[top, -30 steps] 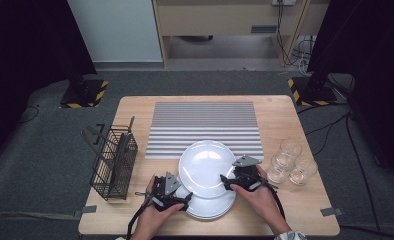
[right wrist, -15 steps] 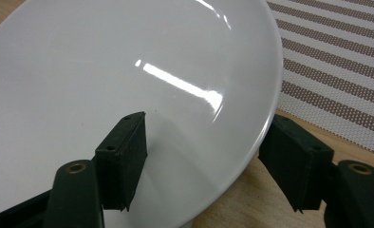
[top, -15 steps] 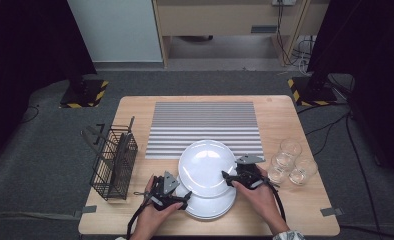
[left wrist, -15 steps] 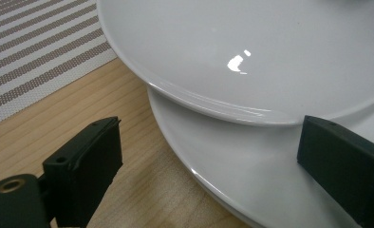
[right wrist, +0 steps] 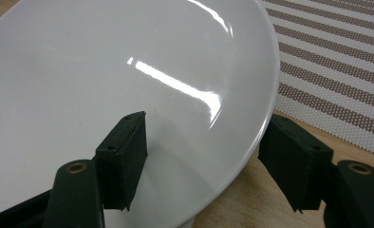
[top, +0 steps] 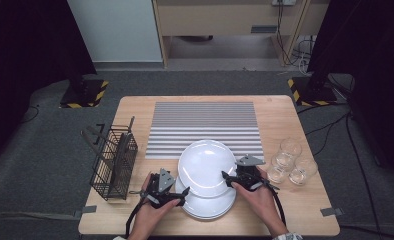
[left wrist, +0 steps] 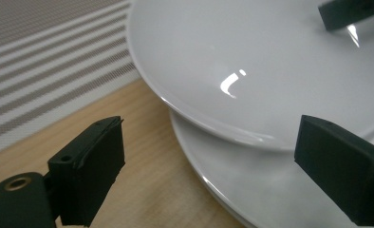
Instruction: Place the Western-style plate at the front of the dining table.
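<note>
A white plate [top: 206,165] is raised and tilted above a stack of white plates [top: 205,207] near the table's front edge. My right gripper [top: 227,179] is at its right rim. In the right gripper view this gripper [right wrist: 206,156] stands open, one jaw over the plate's face [right wrist: 104,61] and the other just outside the rim. My left gripper [top: 182,192] is open at the stack's left side. In the left gripper view its jaws [left wrist: 209,166] straddle the raised plate's near rim [left wrist: 251,61] above the stack [left wrist: 270,190]. I cannot tell what bears the plate.
A grey striped mat [top: 205,127] lies behind the plates. A black wire basket [top: 114,162] stands at the left. Three clear glasses [top: 290,165] stand close to the right of my right hand. Bare wood [top: 295,210] shows at the front right.
The raised plate and both grippers have hardly moved. The right gripper has shifted slightly at the plate's rim.
</note>
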`<state>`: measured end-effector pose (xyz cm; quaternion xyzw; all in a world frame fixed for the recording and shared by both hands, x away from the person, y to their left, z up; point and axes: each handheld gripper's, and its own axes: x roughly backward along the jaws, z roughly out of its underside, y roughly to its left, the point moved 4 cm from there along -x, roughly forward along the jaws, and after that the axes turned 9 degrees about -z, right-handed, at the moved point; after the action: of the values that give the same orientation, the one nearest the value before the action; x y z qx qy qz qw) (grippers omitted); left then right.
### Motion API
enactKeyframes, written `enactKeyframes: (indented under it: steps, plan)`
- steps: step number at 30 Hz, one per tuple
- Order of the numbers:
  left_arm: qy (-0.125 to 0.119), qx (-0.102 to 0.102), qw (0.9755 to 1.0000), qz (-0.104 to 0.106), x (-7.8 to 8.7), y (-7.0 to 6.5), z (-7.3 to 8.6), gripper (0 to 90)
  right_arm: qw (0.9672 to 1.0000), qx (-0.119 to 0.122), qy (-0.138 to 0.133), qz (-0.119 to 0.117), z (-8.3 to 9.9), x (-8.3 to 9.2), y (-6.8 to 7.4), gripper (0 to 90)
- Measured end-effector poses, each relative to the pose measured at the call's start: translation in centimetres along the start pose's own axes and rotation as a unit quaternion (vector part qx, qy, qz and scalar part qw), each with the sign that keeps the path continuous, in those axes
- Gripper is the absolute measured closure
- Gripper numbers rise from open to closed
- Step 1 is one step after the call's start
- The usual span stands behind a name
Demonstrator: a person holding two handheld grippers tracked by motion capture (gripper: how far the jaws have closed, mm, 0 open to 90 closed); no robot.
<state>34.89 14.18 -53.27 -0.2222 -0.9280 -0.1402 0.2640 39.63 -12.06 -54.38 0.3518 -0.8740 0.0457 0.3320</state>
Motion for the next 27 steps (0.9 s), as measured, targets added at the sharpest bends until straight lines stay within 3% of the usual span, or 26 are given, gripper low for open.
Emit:
enactKeyframes:
  steps: [3,7,9,19,27]
  plan:
    - [-0.005,0.019,0.9998,-0.001,-0.4,1.0,-0.6,10.0,1.0000,0.000,-0.001,0.000,0.0,-0.1,0.1,33.2]
    - [-0.004,0.025,0.9997,-0.003,-1.5,2.0,-1.3,13.6,1.0000,0.001,-0.001,-0.001,0.0,-0.2,0.2,33.1]
    - [-0.007,0.036,0.9993,0.008,-2.2,2.3,-1.8,16.4,1.0000,0.001,-0.002,0.000,0.0,-0.2,0.2,33.2]
    - [0.009,0.043,0.9990,0.012,-3.7,3.0,-1.8,22.2,1.0000,0.000,-0.004,-0.002,0.1,-0.3,0.3,33.3]
    - [0.021,0.036,0.9989,0.020,-4.2,2.6,-1.5,24.5,1.0000,0.000,-0.005,-0.004,0.1,-0.3,0.4,33.8]
